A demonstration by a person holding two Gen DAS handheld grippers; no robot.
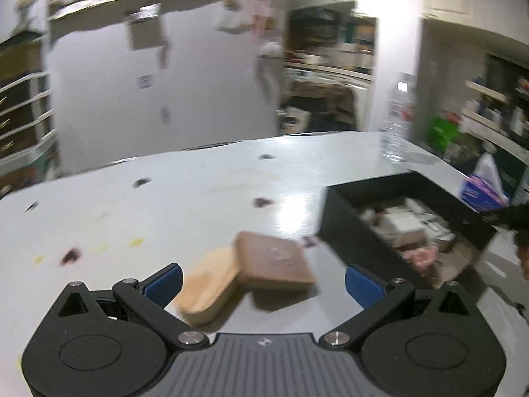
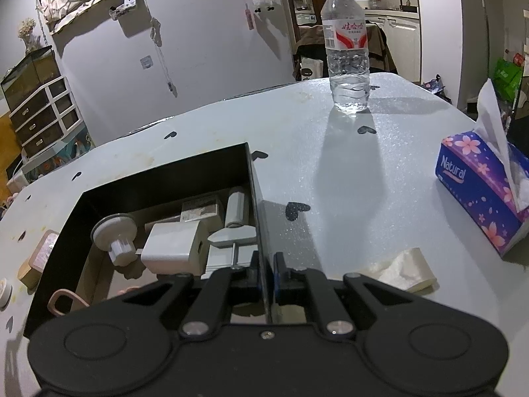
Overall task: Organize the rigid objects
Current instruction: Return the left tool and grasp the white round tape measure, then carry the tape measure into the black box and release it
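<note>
A black open box (image 2: 158, 178) holds a white charger block (image 2: 175, 248), a white suction hook (image 2: 114, 235), a grey clip and other small items. My right gripper (image 2: 265, 276) is shut on the box's right wall (image 2: 256, 205). The box also shows in the left wrist view (image 1: 350, 228), at the right. My left gripper (image 1: 263, 281) is open and empty just above the white table (image 1: 165, 198). Two flat pieces lie between its blue fingertips (image 1: 163, 284): a brown square block (image 1: 274, 261) resting partly on a lighter tan one (image 1: 211, 284). The left view is blurred.
A clear water bottle (image 2: 347, 43) stands at the table's far side. A purple tissue box (image 2: 479, 188) sits at the right edge, with a crumpled tissue (image 2: 403, 268) in front of it. Dark heart stickers dot the table. A drawer unit (image 2: 43, 112) stands far left.
</note>
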